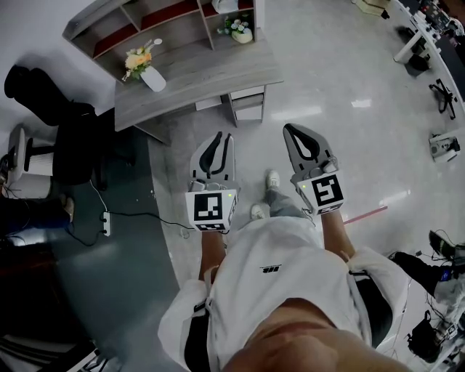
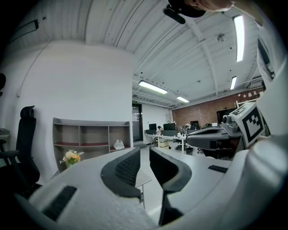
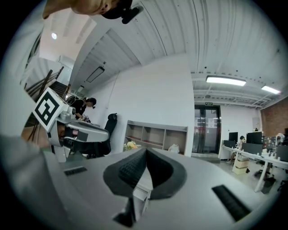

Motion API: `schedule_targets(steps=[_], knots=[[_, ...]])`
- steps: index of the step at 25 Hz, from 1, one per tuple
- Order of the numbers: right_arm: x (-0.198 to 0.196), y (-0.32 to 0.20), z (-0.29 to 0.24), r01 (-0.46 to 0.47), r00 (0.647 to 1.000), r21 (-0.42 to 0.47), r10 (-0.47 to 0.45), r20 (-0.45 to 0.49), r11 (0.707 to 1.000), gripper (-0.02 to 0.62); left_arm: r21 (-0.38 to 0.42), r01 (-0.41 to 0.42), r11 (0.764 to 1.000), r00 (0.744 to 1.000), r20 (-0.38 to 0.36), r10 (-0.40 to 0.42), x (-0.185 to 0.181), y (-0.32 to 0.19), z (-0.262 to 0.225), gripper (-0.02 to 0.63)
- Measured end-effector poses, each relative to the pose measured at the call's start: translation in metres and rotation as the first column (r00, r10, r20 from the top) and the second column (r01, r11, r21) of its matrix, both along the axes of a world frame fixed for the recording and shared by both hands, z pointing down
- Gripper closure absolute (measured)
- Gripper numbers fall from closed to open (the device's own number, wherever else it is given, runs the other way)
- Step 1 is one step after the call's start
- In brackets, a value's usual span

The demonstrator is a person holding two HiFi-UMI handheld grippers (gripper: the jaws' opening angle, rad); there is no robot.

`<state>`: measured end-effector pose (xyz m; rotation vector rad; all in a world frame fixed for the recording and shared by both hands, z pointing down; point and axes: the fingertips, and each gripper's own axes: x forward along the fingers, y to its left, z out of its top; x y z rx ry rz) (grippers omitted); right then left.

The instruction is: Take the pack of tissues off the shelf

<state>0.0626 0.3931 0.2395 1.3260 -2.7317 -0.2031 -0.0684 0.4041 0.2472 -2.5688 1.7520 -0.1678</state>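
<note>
Where the shelf [image 2: 90,134] stands at the left centre of the left gripper view, the pack of tissues [image 2: 119,144] lies in its rightmost compartment as a small white bundle. The right gripper view shows the same pack [image 3: 173,148] at the right end of the shelf [image 3: 155,134], just right of frame centre. In the head view the shelf [image 1: 145,22] runs along the top edge, and the pack [image 1: 225,6] is partly cut off by that edge.

A grey worktop [image 1: 203,73] stands in front of the shelf, in the upper middle of the head view. It carries a white vase of flowers [image 1: 142,69] towards its left end and a small potted plant [image 1: 238,29] near the shelf at the right. A black office chair [image 1: 65,138] stands at the left of the frame.

Both tools are held at the centre of the head view, well apart from shelf and pack. The left tool [image 2: 144,155] has its jaws narrowly apart with nothing between them. The right tool [image 3: 145,152] has its jaws closed tip to tip on nothing. In the head view the left tool [image 1: 224,138] and right tool [image 1: 288,129] point towards the worktop, above the person's shoes [image 1: 272,179].
</note>
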Motion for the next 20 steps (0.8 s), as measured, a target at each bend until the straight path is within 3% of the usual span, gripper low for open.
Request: schedule_targets(steps=[20], knots=[[0.011,-0.150,-0.001,0.084,0.996,-0.004,-0.084,0.018,0.996,0.569,-0.021,0.082,0.996,0.997,0.016,-0.081,0.016,-0.139,0.001,0.529]])
